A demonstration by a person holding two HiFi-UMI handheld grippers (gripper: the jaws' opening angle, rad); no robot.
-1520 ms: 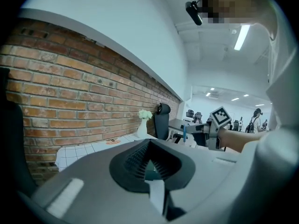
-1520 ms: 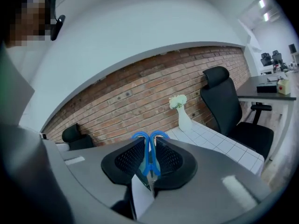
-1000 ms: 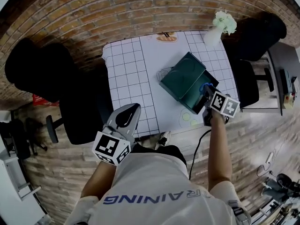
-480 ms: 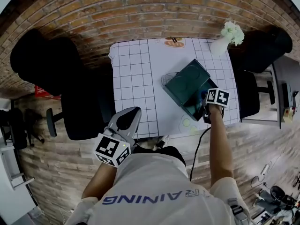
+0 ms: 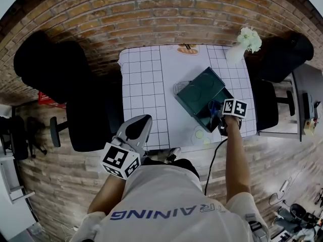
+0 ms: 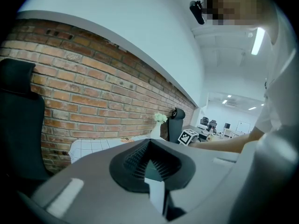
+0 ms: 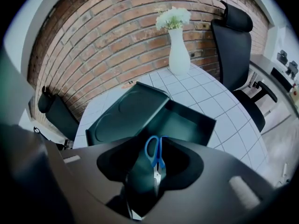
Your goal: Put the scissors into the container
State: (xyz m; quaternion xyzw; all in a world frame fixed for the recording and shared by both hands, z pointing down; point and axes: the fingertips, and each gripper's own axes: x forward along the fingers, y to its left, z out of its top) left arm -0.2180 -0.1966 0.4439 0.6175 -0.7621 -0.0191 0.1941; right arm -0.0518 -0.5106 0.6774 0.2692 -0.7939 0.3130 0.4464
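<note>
The blue-handled scissors (image 7: 155,157) sit between my right gripper's (image 7: 150,146) jaws, handles pointing away, over the dark green container (image 7: 189,123). The jaws are opening and stand wide, and their pads do not press on the scissors. In the head view the right gripper (image 5: 221,121) hangs at the container's (image 5: 201,94) near right corner, with the scissors (image 5: 212,106) showing blue inside the open box. The container's lid (image 7: 125,112) lies folded back to the left. My left gripper (image 5: 134,131) is held low by the person's body, off the table, shut and empty.
A white vase of flowers (image 5: 241,40) stands at the table's far right corner. The gridded white table (image 5: 144,89) has black office chairs (image 5: 45,69) on both sides and a brick wall behind. A cable hangs off the near edge.
The right gripper has shifted slightly over the container's open box, and the scissors now show loose inside it. The left gripper has stayed where it was.
</note>
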